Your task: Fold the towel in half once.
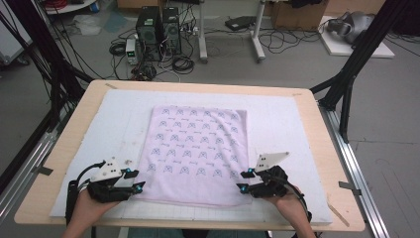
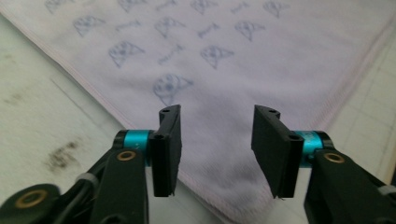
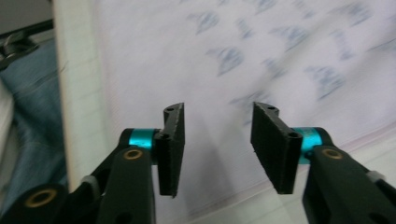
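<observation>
Black tongs [image 2: 217,154] with teal collars, brass screws, grey three-cornered top plates and black cables.

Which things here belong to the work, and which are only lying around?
Belong to the work: patterned towel, left tongs, right tongs, white mat.

Only lying around: computer towers, cables on the floor, cardboard box.

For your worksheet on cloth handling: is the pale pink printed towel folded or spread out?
Spread out: the pale pink printed towel lies flat on the white mat, all four edges visible, no visible fold.
</observation>
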`<state>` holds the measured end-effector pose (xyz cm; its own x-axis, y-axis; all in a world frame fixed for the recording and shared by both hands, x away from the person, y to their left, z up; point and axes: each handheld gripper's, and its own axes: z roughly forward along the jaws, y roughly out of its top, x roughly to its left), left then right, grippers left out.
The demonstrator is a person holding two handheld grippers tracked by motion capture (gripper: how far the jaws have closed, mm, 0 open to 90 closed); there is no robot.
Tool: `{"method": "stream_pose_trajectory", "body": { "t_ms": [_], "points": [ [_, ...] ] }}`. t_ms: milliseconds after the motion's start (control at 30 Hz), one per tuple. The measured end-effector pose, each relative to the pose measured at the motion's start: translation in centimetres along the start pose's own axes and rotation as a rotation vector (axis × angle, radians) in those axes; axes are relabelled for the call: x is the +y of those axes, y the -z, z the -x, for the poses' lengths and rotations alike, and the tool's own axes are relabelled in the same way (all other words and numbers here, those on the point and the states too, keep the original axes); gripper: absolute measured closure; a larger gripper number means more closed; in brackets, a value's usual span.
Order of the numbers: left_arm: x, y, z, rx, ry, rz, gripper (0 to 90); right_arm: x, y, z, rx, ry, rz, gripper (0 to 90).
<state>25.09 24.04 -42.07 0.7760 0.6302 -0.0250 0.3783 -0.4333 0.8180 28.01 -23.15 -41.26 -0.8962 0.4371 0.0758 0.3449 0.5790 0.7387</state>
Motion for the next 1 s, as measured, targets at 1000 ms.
{"method": "stream_pose_trajectory", "body": {
  "t_ms": [1000],
  "points": [
    [5.4, -0.7, -4.7, 0.081, 0.057, 0.053, 34.0, 5.5, 1.5, 6.6, -0.122, -0.042, 0.024, 30.3]
  ]
}}
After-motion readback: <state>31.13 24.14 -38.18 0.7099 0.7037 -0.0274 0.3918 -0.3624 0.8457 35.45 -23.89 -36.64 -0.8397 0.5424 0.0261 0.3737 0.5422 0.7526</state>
